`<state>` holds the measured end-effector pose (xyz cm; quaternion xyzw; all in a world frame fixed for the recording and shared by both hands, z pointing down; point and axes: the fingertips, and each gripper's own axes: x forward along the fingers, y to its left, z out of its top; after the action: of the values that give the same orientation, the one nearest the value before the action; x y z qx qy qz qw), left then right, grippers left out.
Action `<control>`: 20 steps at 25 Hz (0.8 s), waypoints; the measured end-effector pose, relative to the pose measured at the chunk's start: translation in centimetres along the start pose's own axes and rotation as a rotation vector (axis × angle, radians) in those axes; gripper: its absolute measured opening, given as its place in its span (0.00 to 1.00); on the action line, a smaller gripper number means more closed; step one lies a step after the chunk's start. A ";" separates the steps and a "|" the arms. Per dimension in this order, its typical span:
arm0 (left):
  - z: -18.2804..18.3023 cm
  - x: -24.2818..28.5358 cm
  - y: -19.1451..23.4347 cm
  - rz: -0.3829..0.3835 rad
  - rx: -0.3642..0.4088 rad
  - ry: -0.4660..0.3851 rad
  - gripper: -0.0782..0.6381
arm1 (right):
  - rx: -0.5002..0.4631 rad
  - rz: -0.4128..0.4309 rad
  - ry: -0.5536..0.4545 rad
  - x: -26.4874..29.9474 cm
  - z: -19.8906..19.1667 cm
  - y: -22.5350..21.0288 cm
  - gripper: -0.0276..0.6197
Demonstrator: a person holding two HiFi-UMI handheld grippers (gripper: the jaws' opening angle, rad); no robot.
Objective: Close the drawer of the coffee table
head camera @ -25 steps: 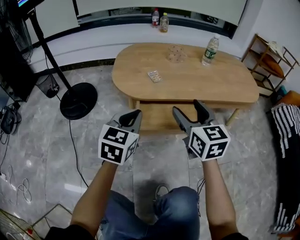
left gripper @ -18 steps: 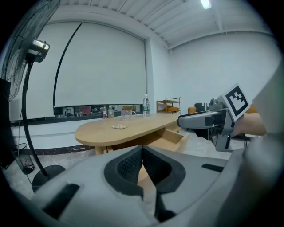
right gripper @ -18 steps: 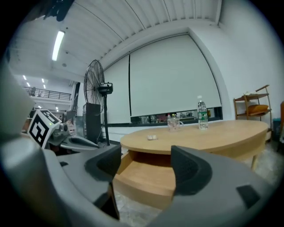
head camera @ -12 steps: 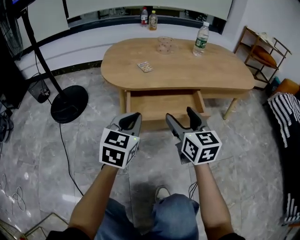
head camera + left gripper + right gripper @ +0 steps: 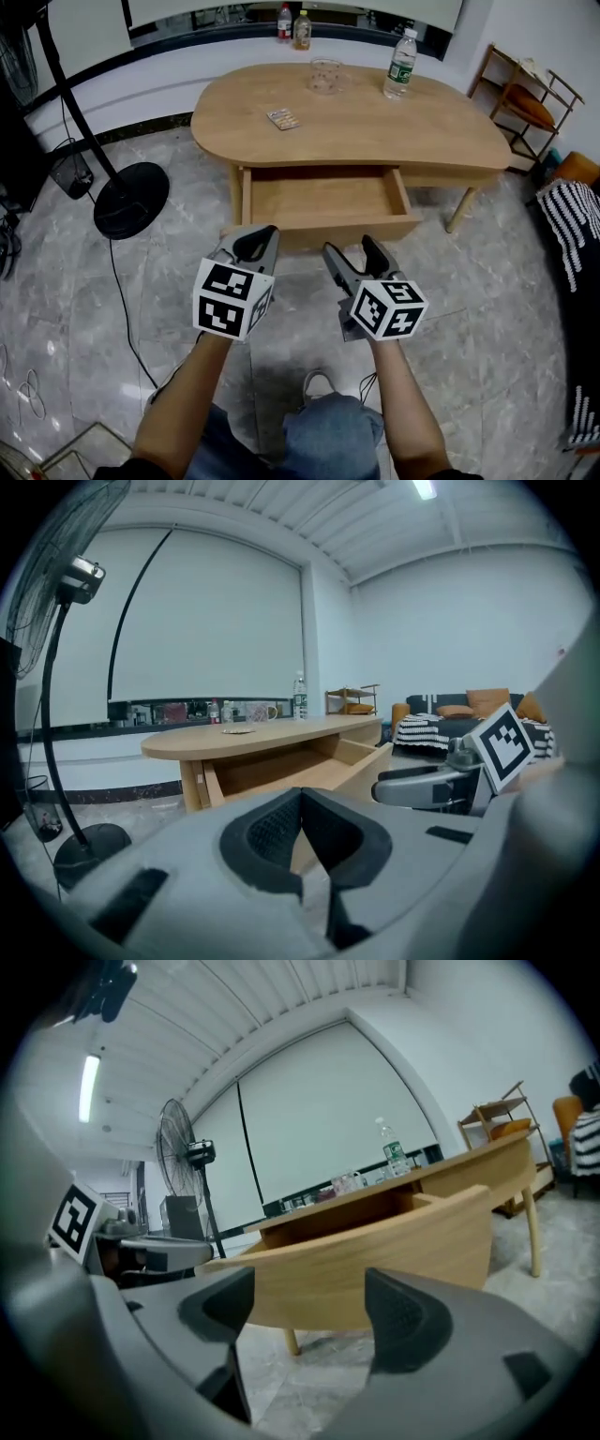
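The oval wooden coffee table [image 5: 412, 131] stands ahead, its drawer [image 5: 323, 202] pulled out toward me and empty inside. Both grippers hover above the floor just short of the drawer's front panel [image 5: 328, 230], touching nothing. My left gripper [image 5: 251, 246] is shut with nothing in it; its dark pads meet at the tip in the left gripper view [image 5: 302, 794], with the open drawer [image 5: 309, 766] beyond. My right gripper [image 5: 352, 251] stands open and empty. Between its fingers [image 5: 309, 1312] the right gripper view shows the drawer front [image 5: 375, 1251] close ahead.
On the tabletop are a water bottle [image 5: 400, 64], a clear glass [image 5: 325, 75] and a small packet [image 5: 282, 118]. A fan stand's round base [image 5: 131, 200] with its cable lies on the floor at the left. A wooden shelf [image 5: 525, 94] and striped fabric [image 5: 574, 225] are at the right.
Both grippers have sunk lower in front of the table, the right one rolling a little. The open drawer now shows fully in the head view. The jaws look unchanged.
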<state>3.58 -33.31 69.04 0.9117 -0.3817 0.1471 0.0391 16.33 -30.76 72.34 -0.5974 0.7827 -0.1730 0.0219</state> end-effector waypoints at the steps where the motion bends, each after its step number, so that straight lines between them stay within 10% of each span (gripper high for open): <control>1: -0.1 0.2 -0.1 -0.003 0.005 0.002 0.12 | 0.036 -0.004 -0.004 0.1 -0.5 -0.5 0.59; 20: -1.5 0.1 0.9 0.020 0.012 0.006 0.12 | 0.648 0.116 -0.160 4.4 -4.1 -3.3 0.84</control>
<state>2.65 -33.68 70.49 0.9076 -0.3896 0.1527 0.0332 17.12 -34.61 77.94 -0.5255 0.7156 -0.3639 0.2817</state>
